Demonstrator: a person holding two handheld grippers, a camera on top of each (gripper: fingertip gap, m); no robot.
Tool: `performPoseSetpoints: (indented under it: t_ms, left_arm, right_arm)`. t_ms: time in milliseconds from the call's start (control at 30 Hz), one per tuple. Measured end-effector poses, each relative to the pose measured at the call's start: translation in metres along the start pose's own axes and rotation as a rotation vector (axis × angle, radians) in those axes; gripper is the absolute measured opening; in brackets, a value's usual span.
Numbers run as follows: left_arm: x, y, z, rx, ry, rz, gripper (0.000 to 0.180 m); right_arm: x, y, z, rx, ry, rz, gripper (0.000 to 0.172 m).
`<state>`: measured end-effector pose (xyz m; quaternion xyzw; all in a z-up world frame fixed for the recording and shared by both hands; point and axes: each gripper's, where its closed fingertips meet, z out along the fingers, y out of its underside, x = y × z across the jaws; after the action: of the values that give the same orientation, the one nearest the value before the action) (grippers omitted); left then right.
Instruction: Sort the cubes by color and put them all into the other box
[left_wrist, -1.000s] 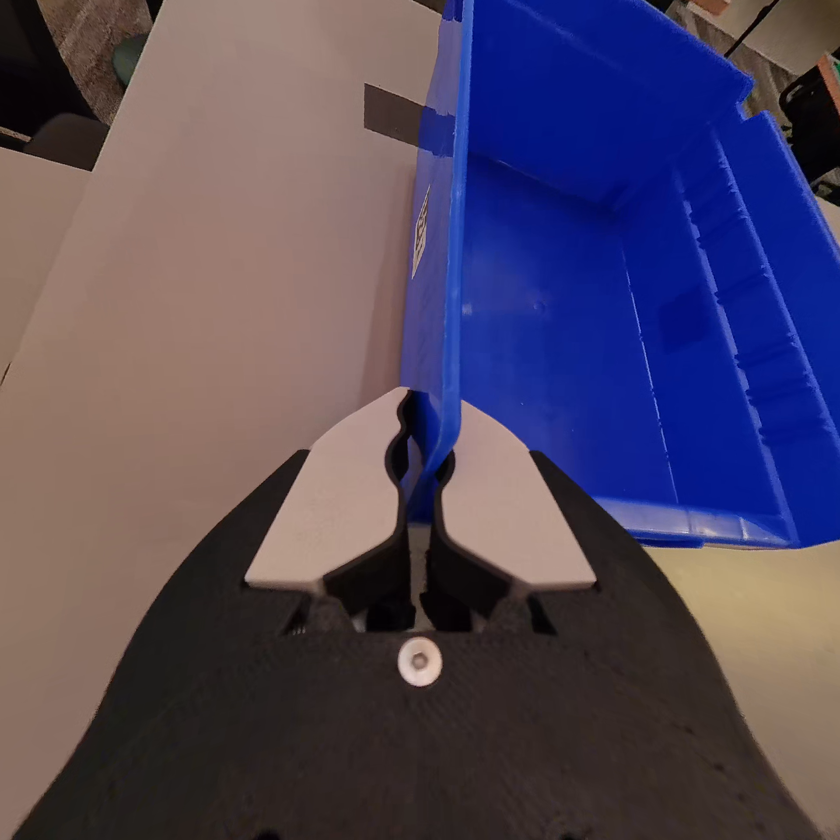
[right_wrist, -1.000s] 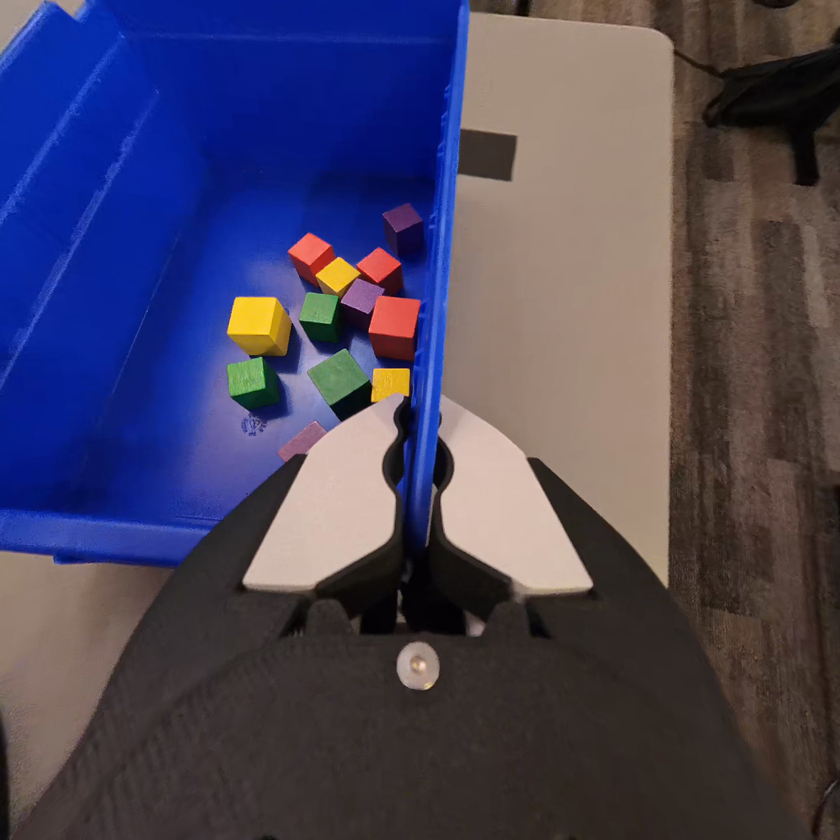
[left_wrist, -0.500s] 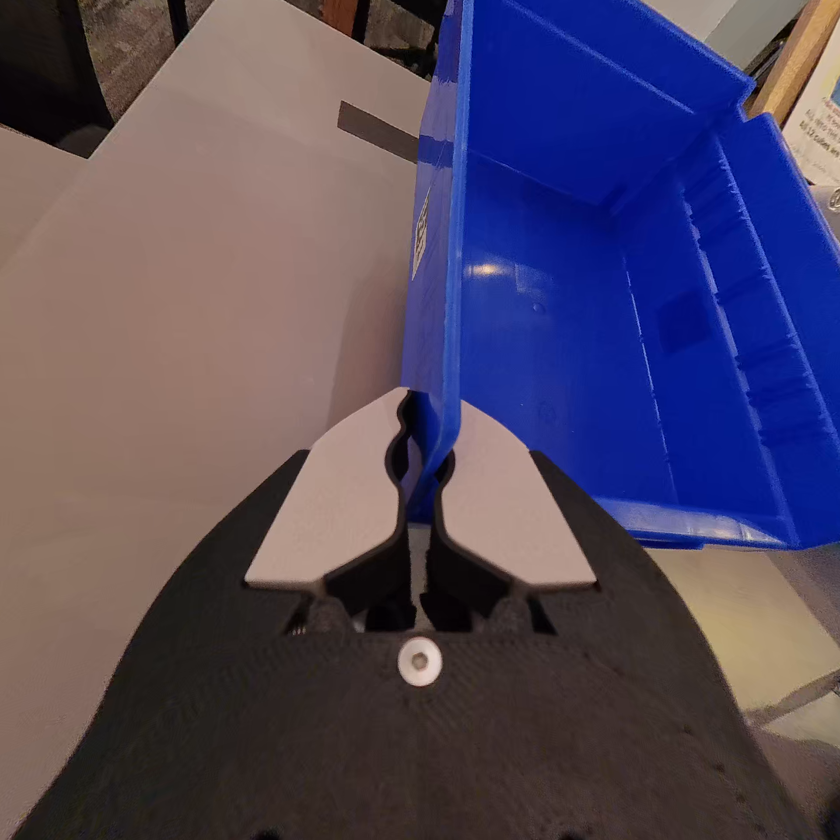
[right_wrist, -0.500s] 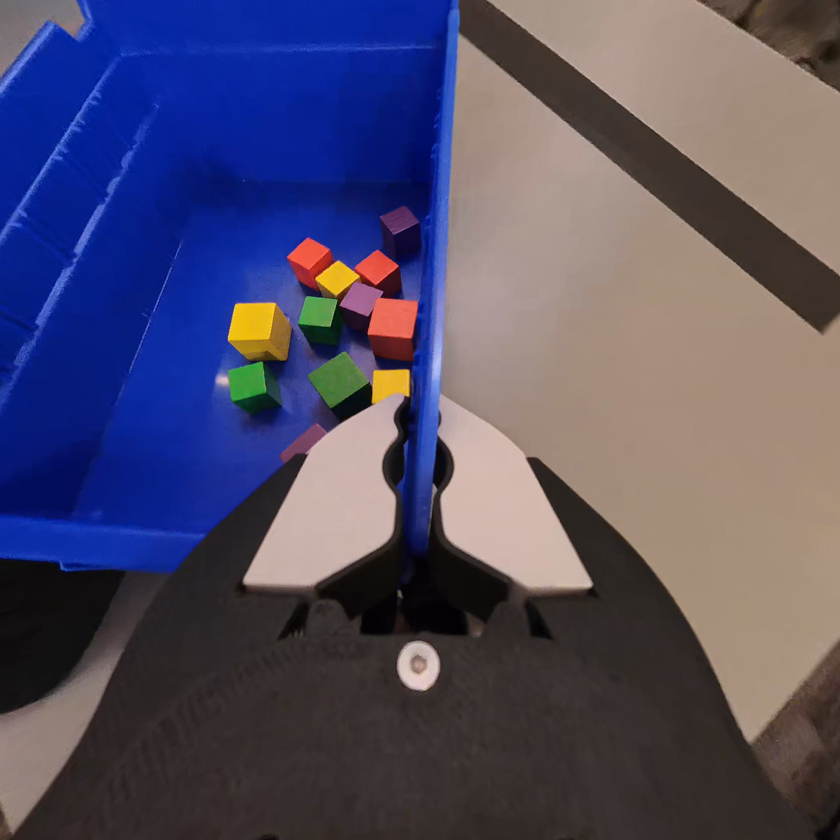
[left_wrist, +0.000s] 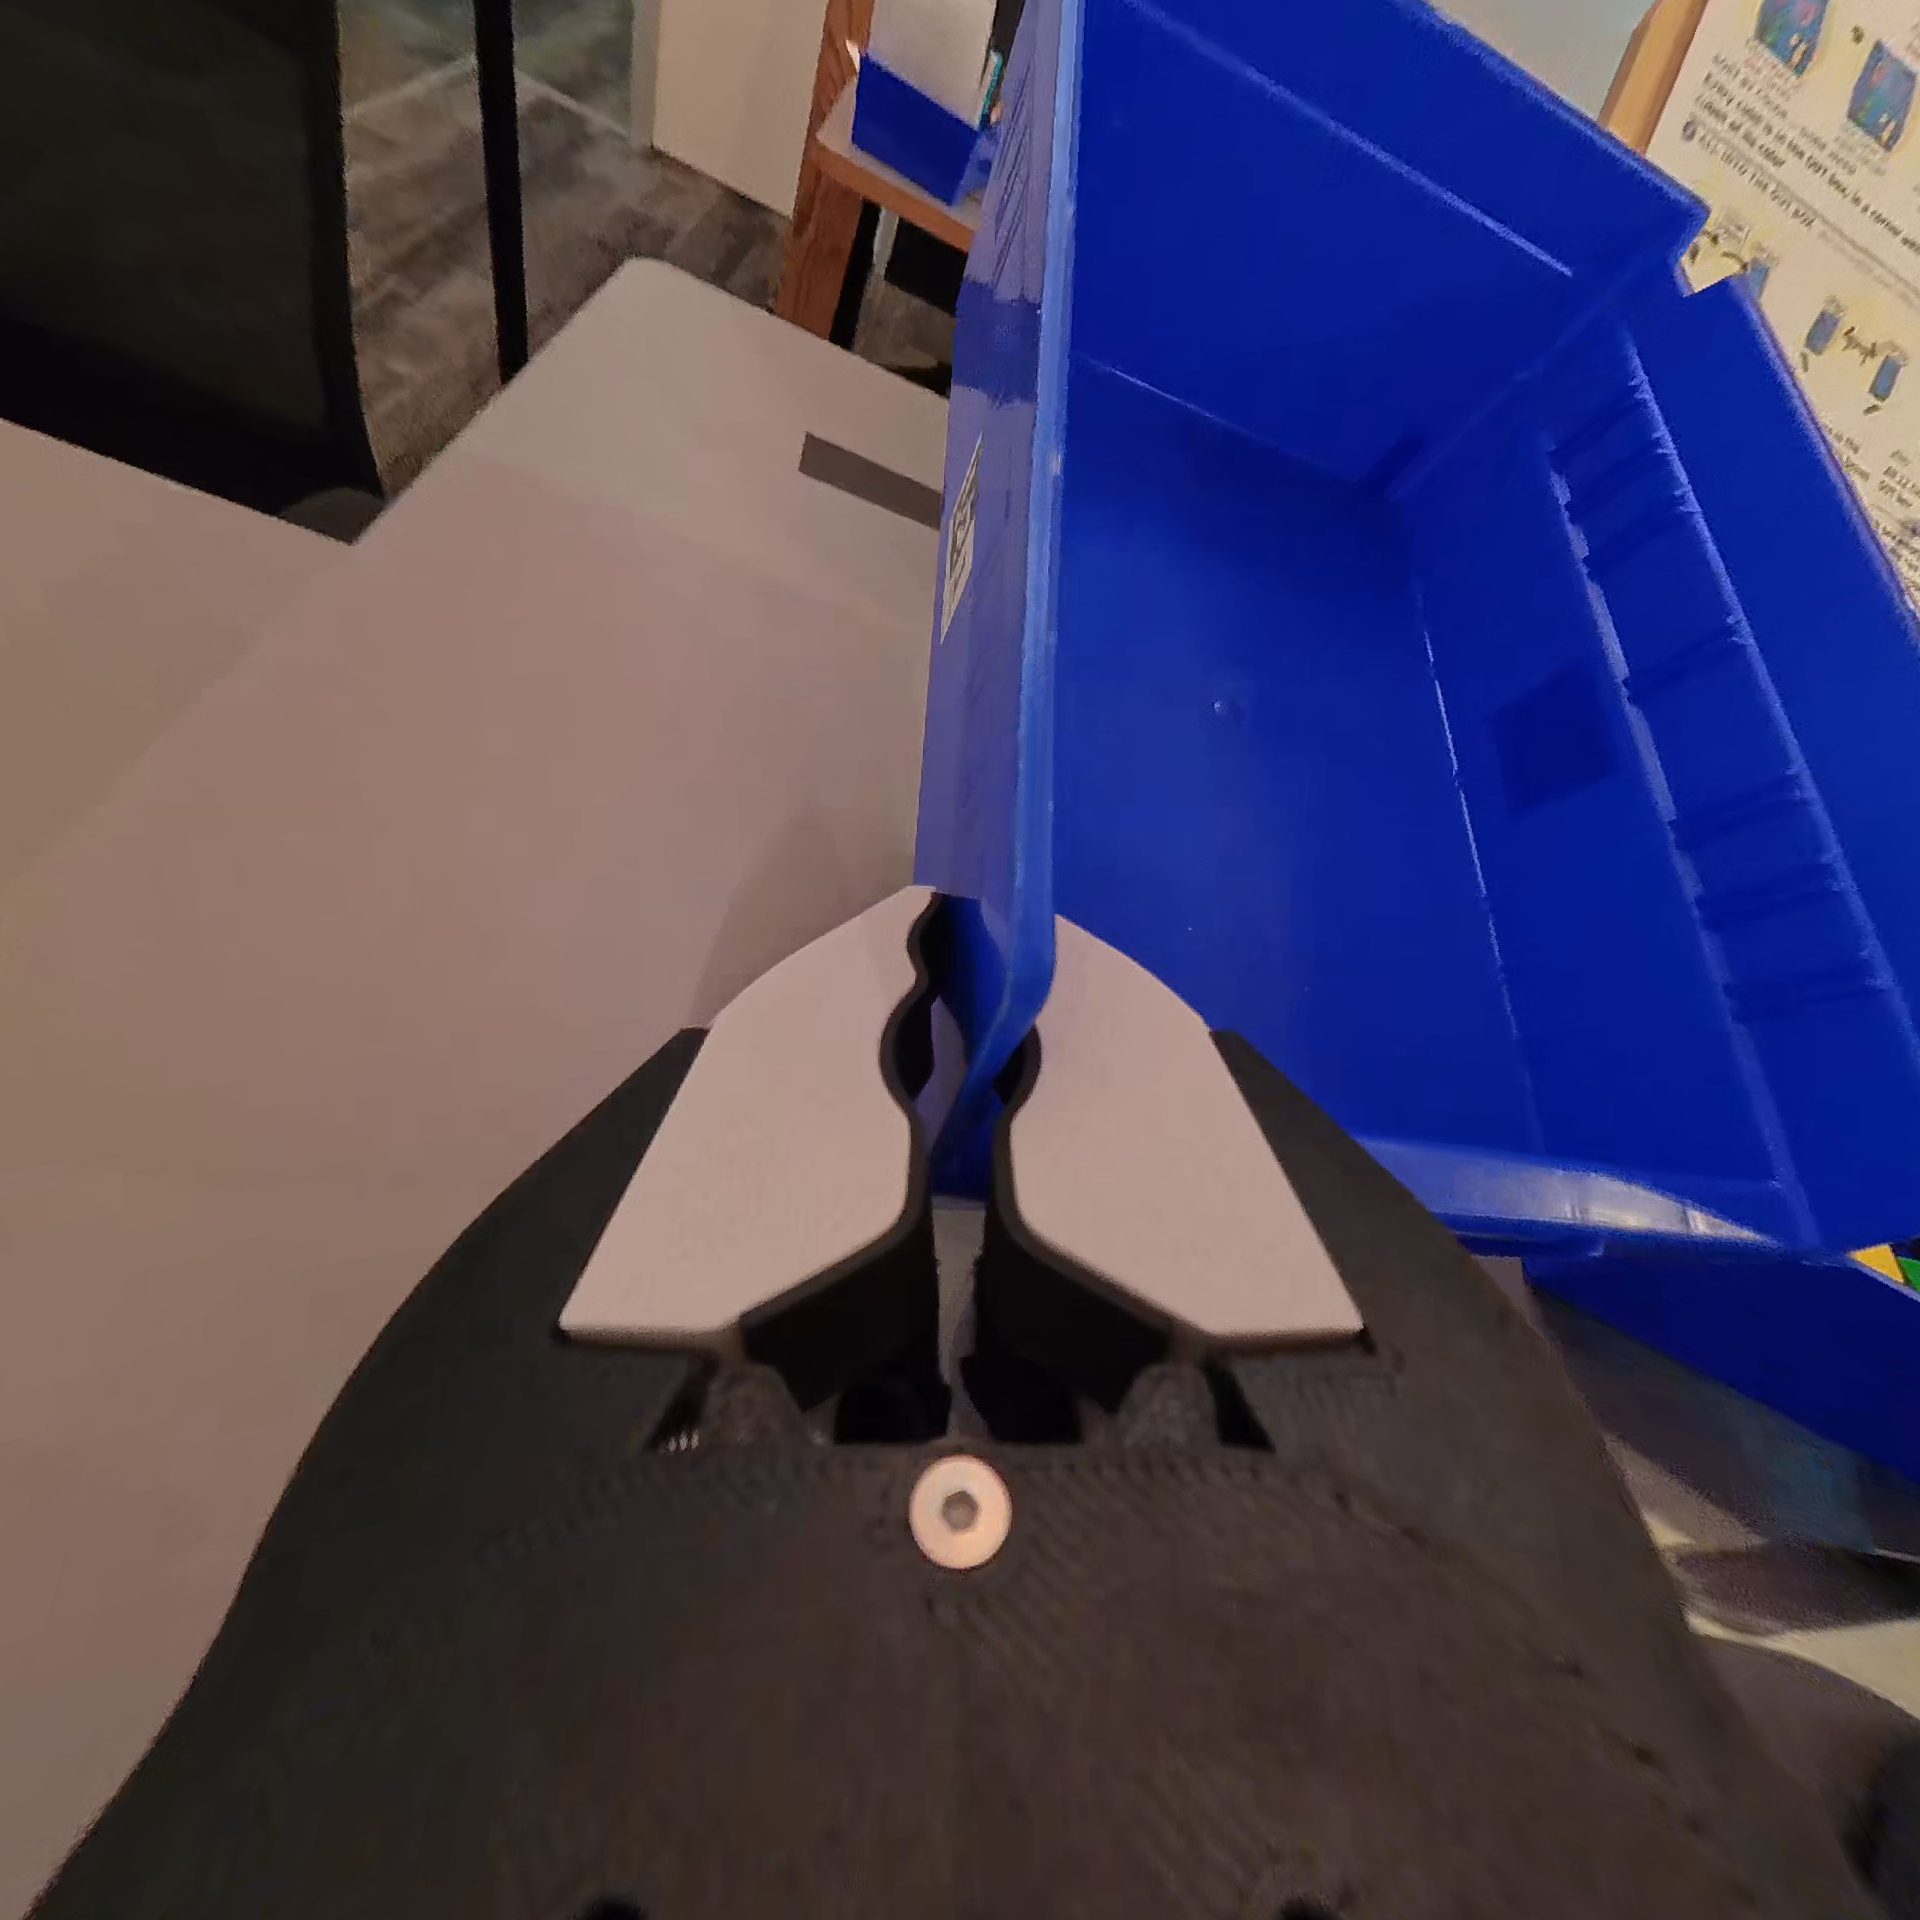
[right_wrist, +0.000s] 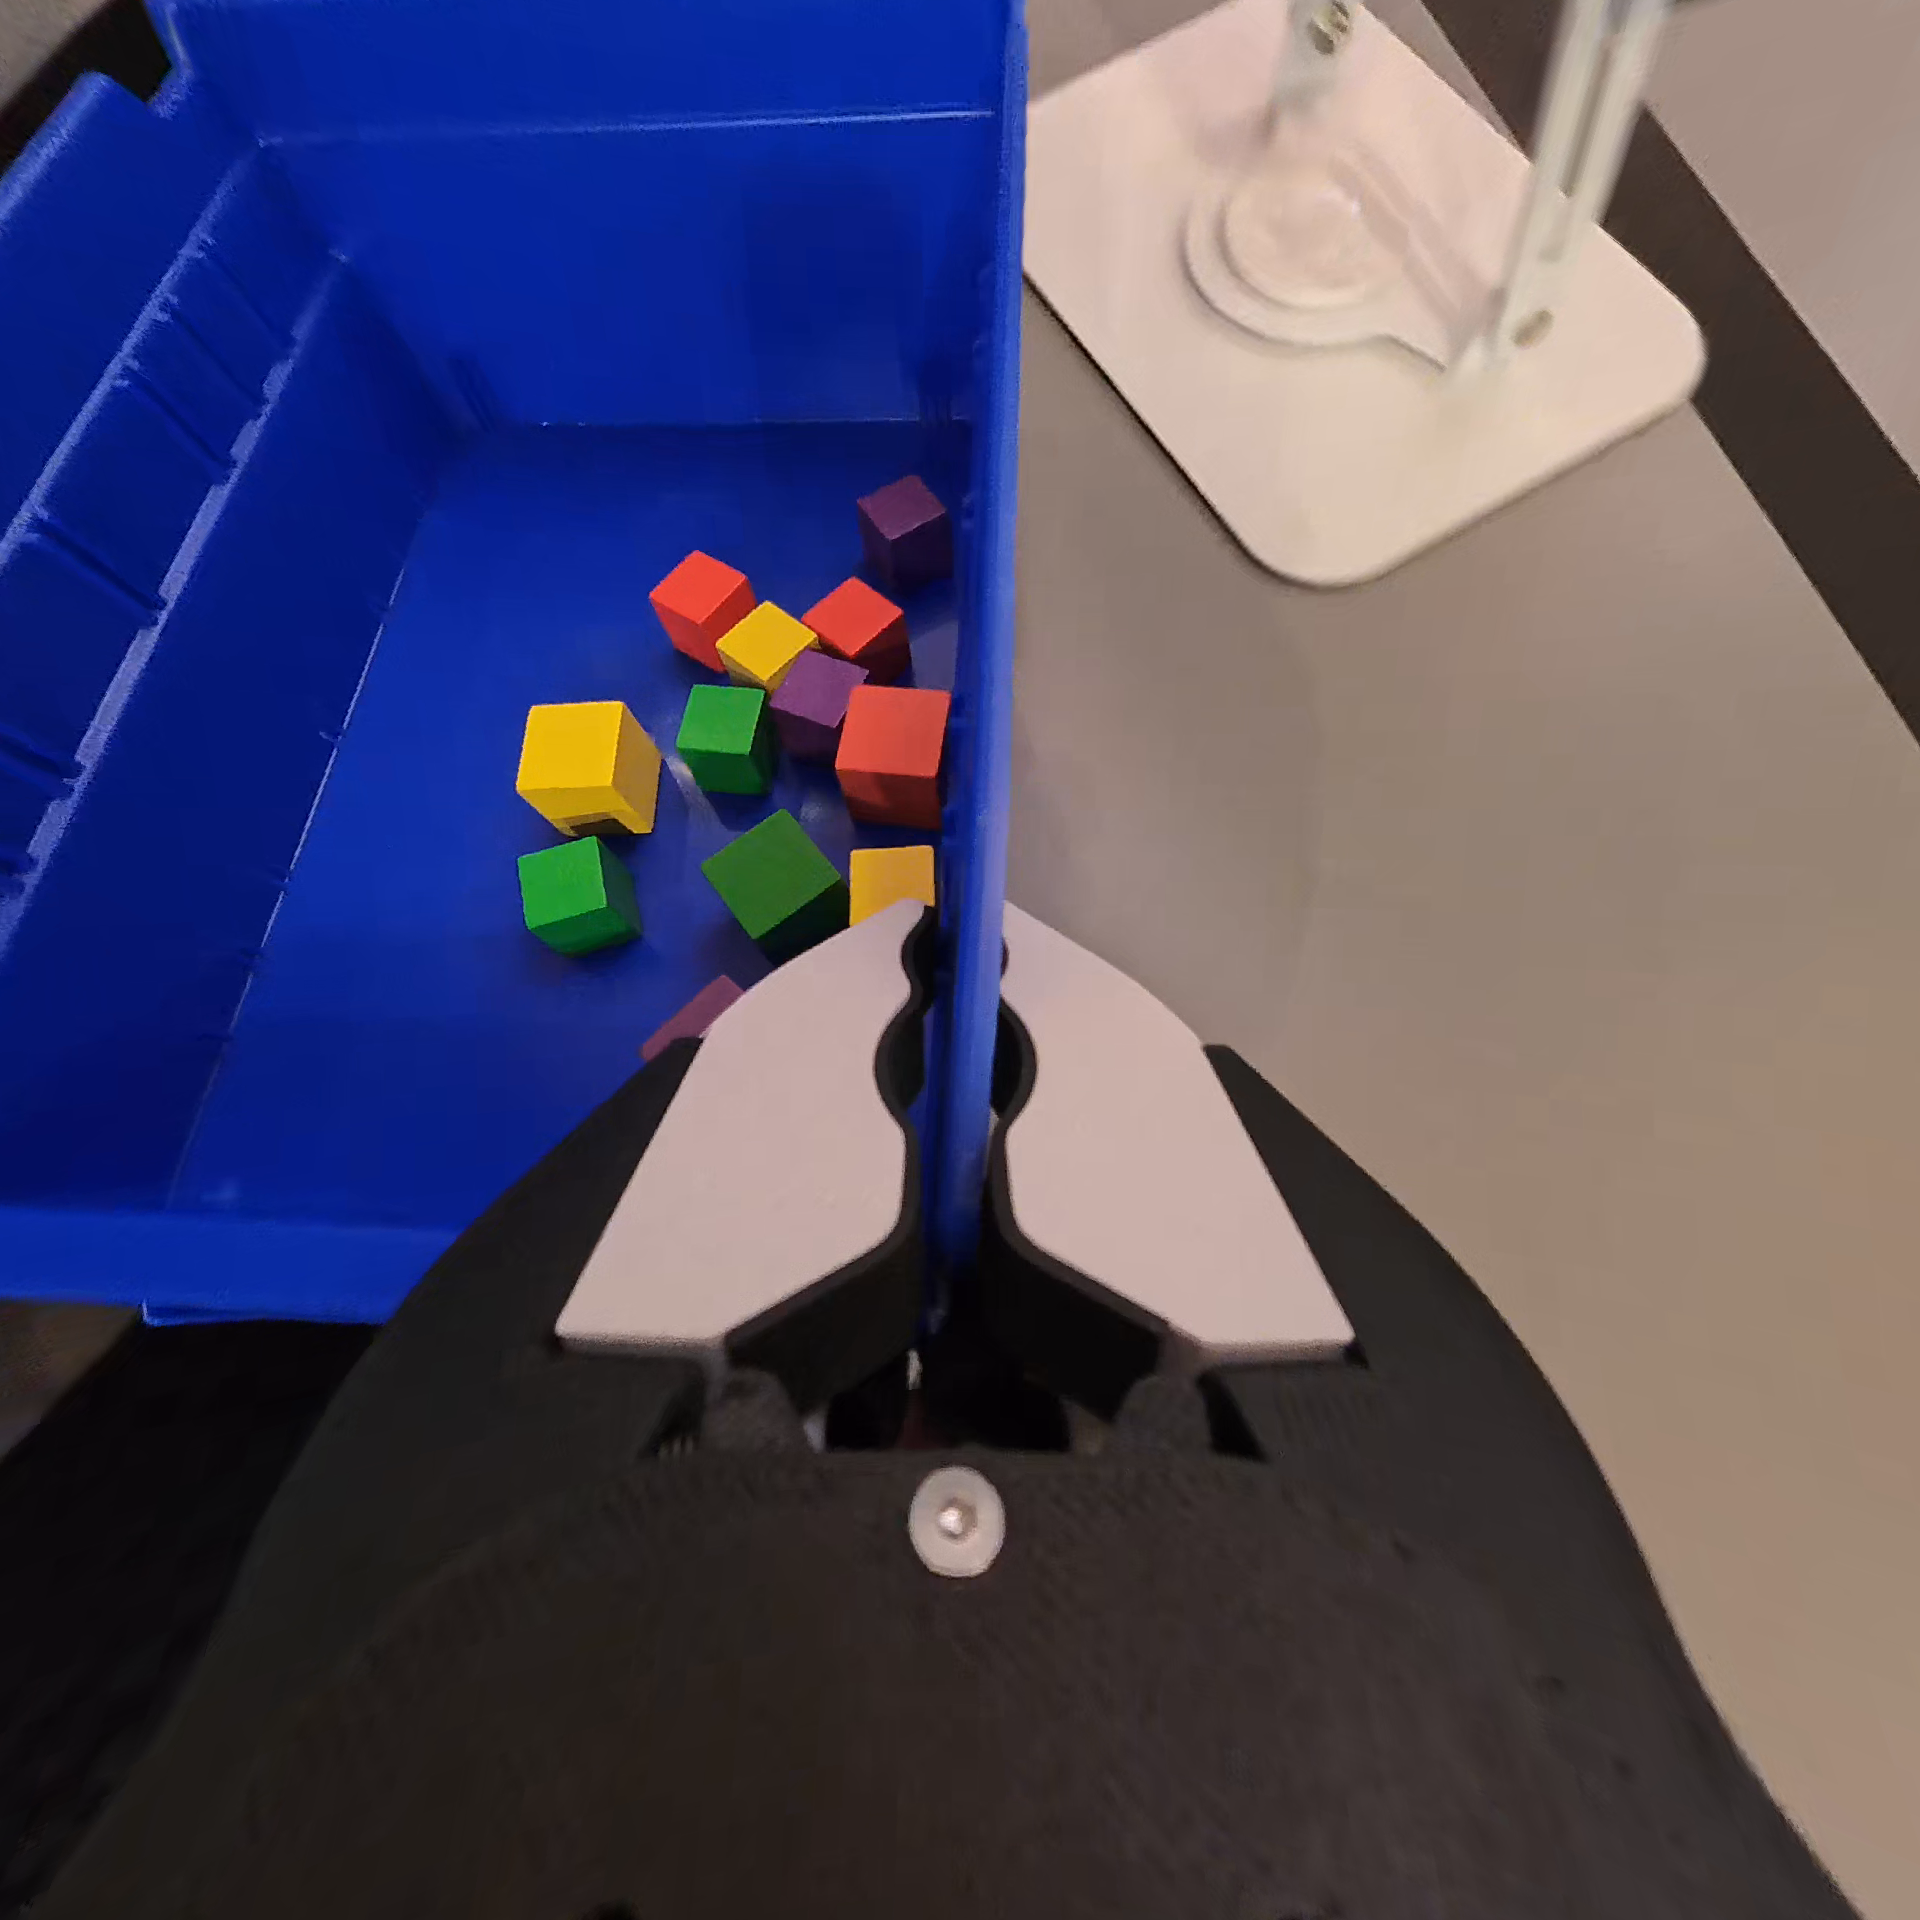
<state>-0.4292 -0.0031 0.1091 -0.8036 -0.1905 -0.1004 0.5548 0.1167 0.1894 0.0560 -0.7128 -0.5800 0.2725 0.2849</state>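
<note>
Pinching the left wall of the blue box (left_wrist: 1299, 727), the left gripper (left_wrist: 987, 935) holds it above the worktop (left_wrist: 468, 831); the right gripper (right_wrist: 961, 935) clamps the opposite wall, cubes (right_wrist: 769, 727) scattered inside nearby.

We see warm, fairly dim indoor light that leaves the pale tabletop (left_wrist: 436, 831) pinkish-grey, with soft shadows beside the blue box (left_wrist: 1299, 727) and small white glints on its floor between the cubes (right_wrist: 727, 748). Both wide-angle views bend straight lines toward their edges. Motion blur smears the far background, the black gripper bodies at the bottom and the clear stand (right_wrist: 1351, 260) at the tabletop's far corner.
</note>
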Motion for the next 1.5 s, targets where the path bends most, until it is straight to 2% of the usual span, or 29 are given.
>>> performPoseSetpoints:
  t_ms: [200,467,667,767,933,1000,1133,1267,1400,1500]
  left_arm:
    - [0.000,-0.012,-0.026,0.077,-0.016,0.019,0.004]
    - [-0.014,-0.025,-0.045,0.126,-0.037,-0.012,0.004]
    - [-0.021,-0.042,-0.051,0.149,-0.050,-0.026,0.004]
    - [-0.021,-0.052,-0.052,0.163,-0.046,-0.035,0.004]
    - [-0.011,-0.065,-0.049,0.167,-0.016,-0.031,0.004]
    - [-0.004,-0.068,-0.048,0.160,-0.002,-0.023,0.004]
    - [0.021,-0.072,-0.042,0.141,0.051,0.003,0.004]
    - [0.069,-0.072,-0.028,0.115,0.149,0.085,0.004]
    - [0.157,-0.058,0.006,0.049,0.339,0.151,0.004]
    - [0.244,-0.033,0.037,-0.028,0.529,0.186,0.004]
  right_arm:
    - [-0.028,-0.055,0.070,0.036,-0.010,0.013,0.005]
    - [-0.038,-0.115,0.144,0.064,0.067,0.076,0.005]
    - [-0.042,-0.159,0.203,0.094,0.154,0.154,0.005]
    - [-0.039,-0.178,0.231,0.117,0.192,0.256,0.006]
    - [-0.029,-0.214,0.267,0.187,0.306,0.363,0.008]
    - [-0.033,-0.225,0.277,0.188,0.284,0.388,0.011]
    - [-0.033,-0.240,0.246,0.314,0.239,0.404,0.035]
    - [-0.052,-0.248,0.162,0.563,0.086,0.397,0.026]
    - [-0.034,-0.198,0.064,0.693,0.194,0.408,0.016]
    - [-0.019,-0.143,-0.005,0.734,0.234,0.433,0.022]
